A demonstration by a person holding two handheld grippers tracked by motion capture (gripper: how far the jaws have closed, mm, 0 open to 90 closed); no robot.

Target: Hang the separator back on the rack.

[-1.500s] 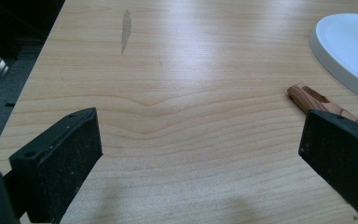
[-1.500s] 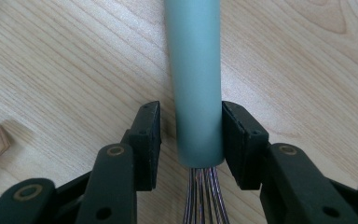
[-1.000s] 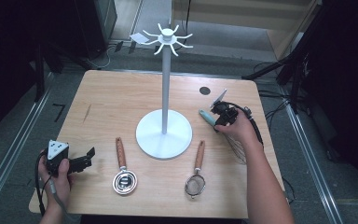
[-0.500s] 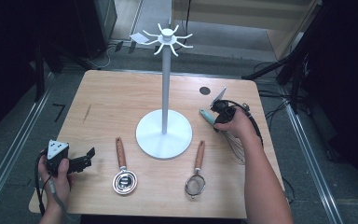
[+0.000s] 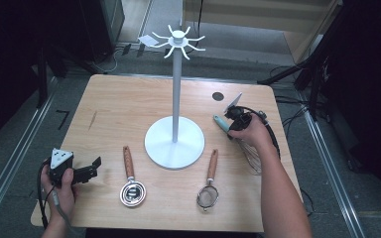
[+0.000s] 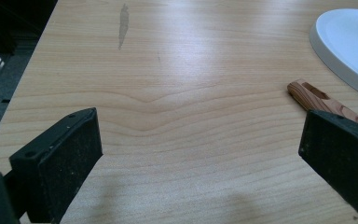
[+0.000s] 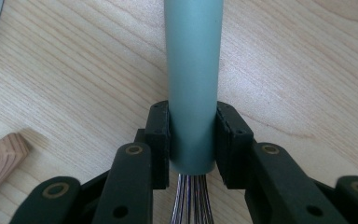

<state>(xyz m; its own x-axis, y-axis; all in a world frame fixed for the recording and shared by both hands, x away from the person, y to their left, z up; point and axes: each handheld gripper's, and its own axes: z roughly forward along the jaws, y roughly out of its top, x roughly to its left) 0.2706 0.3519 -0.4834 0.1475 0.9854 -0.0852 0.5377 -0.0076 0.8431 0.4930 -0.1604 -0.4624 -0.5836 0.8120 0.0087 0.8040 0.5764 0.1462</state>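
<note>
Pinching smooth teal whisk handle [image 7: 193,84] w/ right gripper [image 7: 192,140], closing more just now, at table's [image 5: 119,109] right side; thin steel wires half hidden. Left gripper [image 6: 200,154] spread, matte black pads, nothing btw.

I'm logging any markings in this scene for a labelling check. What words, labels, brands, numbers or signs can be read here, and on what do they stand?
"7": a dark mark that reads like this digit, on the grey floor left of the table.
Nothing else reads: the whisk handle, white stand, wooden handles and grey plate on the left gripper carry no legible text.
</note>
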